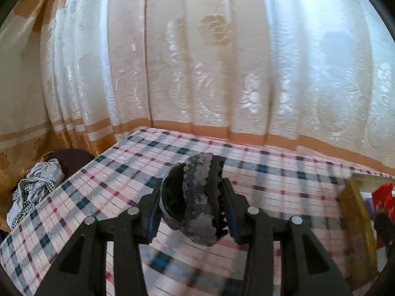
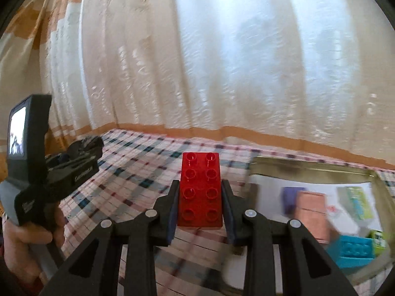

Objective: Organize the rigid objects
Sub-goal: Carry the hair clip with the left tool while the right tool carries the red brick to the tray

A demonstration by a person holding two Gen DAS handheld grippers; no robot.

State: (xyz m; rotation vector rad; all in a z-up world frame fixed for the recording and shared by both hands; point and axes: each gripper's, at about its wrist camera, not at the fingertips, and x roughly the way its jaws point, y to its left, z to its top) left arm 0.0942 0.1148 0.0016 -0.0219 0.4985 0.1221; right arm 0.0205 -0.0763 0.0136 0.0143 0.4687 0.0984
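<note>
Left gripper (image 1: 191, 203) clamped on a dark clip (image 1: 195, 197) with scalloped, toothed edges, jaws pressed against both its sides, held above the plaid cloth (image 1: 123, 172) near its middle. Right gripper (image 2: 200, 197) clamped on a red brick (image 2: 200, 190), studs facing up, jaws tight on its two long sides, raised over the cloth just left of the tray (image 2: 313, 166). In the tray: a blue brick (image 2: 355, 250) at the near right, a pink block (image 2: 312, 212) lying against a purple piece (image 2: 290, 194), and green items (image 2: 358, 202) toward the far right, all blurred. From the right wrist view, left gripper seen at the far left edge, gripped by a hand (image 2: 27, 241), clip end poking out at its tip, well apart from the brick. From the left wrist view, tray edge (image 1: 355, 222) at the far right with a red shape beside it. Curtain (image 1: 197, 61) hanging behind the table, orange band along its hem. Crumpled checked rag (image 1: 37, 190) off the left side of the table, on a dark seat.
</note>
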